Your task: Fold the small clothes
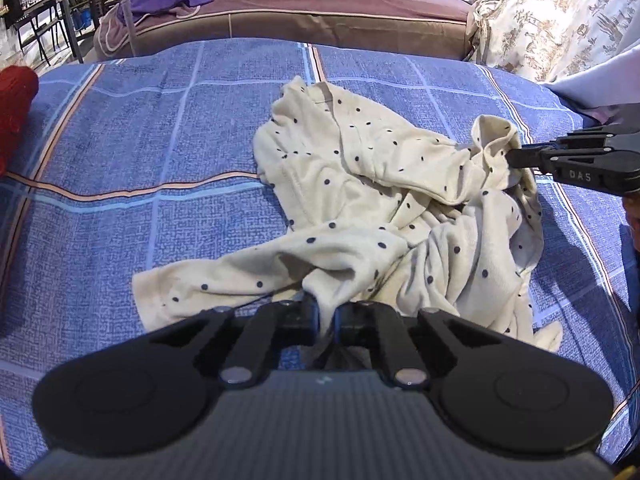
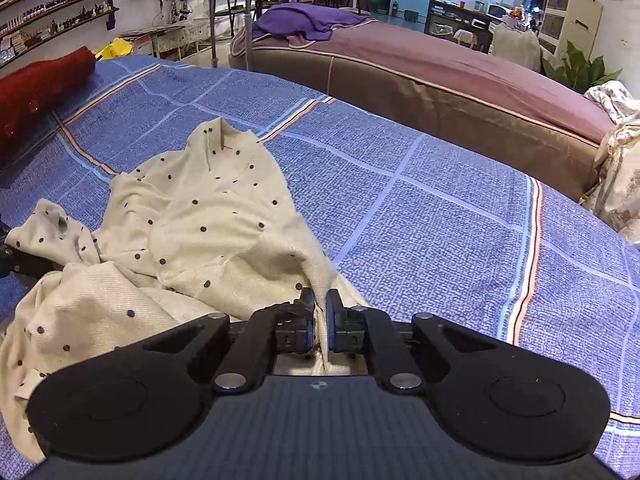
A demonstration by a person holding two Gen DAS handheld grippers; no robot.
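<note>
A small cream garment with dark dots point(image 1: 360, 184) lies crumpled on the blue checked bedspread point(image 1: 140, 140). My left gripper point(image 1: 326, 312) is shut on a fold of its near edge, cloth pinched between the blue pads. In the same view my right gripper point(image 1: 514, 156) comes in from the right edge and pinches a bunched part of the garment. In the right wrist view the right gripper point(image 2: 320, 300) is shut on a ridge of the dotted garment point(image 2: 192, 216), which spreads to the left. A bit of the left gripper point(image 2: 16, 260) shows at the left edge.
A red knitted item point(image 1: 14, 108) lies at the bedspread's left edge. Behind it stands a mauve-covered bed point(image 2: 420, 68) with a purple cloth point(image 2: 304, 20) on it. Floral bedding point(image 1: 560, 20) is piled at the far right. Shelves and furniture line the back of the room.
</note>
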